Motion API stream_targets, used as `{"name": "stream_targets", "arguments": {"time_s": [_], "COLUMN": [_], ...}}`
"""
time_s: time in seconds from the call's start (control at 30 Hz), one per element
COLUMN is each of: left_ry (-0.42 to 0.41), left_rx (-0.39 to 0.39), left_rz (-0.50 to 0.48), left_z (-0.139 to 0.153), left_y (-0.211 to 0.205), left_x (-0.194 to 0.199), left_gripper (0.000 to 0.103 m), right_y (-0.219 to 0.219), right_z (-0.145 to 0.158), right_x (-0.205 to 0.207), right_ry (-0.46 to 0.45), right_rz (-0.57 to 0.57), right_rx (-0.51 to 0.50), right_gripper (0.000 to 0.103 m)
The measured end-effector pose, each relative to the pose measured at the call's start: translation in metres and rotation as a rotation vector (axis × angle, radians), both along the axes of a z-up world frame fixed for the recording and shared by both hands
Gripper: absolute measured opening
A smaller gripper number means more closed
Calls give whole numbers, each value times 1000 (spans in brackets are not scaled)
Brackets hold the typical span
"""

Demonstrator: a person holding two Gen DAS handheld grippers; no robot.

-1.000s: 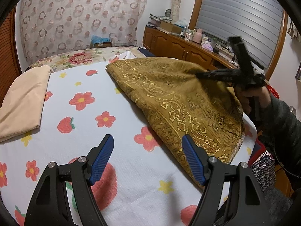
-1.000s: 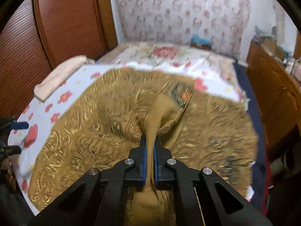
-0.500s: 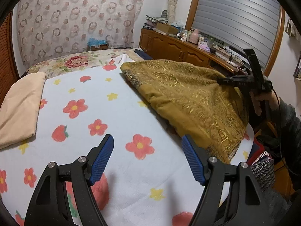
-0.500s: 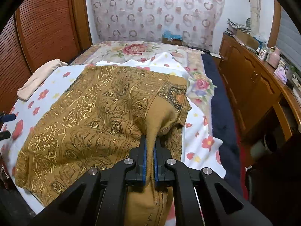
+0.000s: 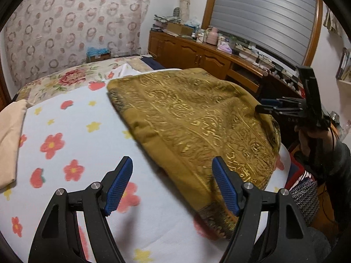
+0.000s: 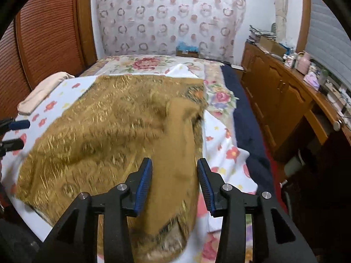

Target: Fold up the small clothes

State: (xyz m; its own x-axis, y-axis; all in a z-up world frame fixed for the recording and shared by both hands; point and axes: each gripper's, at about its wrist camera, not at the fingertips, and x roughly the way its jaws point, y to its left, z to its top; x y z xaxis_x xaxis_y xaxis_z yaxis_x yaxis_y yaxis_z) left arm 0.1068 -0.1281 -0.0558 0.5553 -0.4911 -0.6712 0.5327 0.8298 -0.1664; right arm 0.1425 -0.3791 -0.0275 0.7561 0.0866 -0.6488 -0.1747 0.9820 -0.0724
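Mustard-gold brocade cloth with a raised, shiny scroll pattern [image 5: 197,118], lying folded over on a white bedsheet printed with red flowers and yellow stars [image 5: 72,144]. The cloth covers the side of the bed nearer the wooden cabinets [image 5: 197,54] and reaches to the bed's near edge; a darker fringed border shows at its near corner and along its far corner. In the right wrist view the plain matte underside is turned up as a narrow strip running down the cloth's right edge (the picture is blurred here, so finer creases cannot be made out).

Right gripper [image 6: 174,182]: blue-padded jaws have just been opening and now stand partly apart, the turned-up strip lying between them with neither pad pressing on it.

Left gripper [image 5: 171,186]: jaws wide apart and holding nothing, poised over the sheet beside the cloth's near corner.

A folded cream-coloured cloth [image 5: 9,140] lies well apart at the sheet's far-left edge.
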Motion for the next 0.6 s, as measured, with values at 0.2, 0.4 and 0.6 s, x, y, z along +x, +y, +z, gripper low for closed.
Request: {"name": "stream_targets", "arguments": {"time_s": [0.2,0.4,0.6], "left_ry": [16,70,95], "left_rx": [14,34,52], "left_rz": [-25,-47,-56], "left_z": [-7,-25,-39], "left_y": [-15,-23,-22], "left_x": [-2,-9,-21], "left_gripper": [76,75,75], "right_y": [-4,-6,-2], "right_z": [-6,-14,-11], "right_x": [-18,-22,-30], "right_ry": [32,74,94], "right_rz": [-19,-60,-22], "right_rx": [31,65,95], "right_gripper": [44,44,44]}}
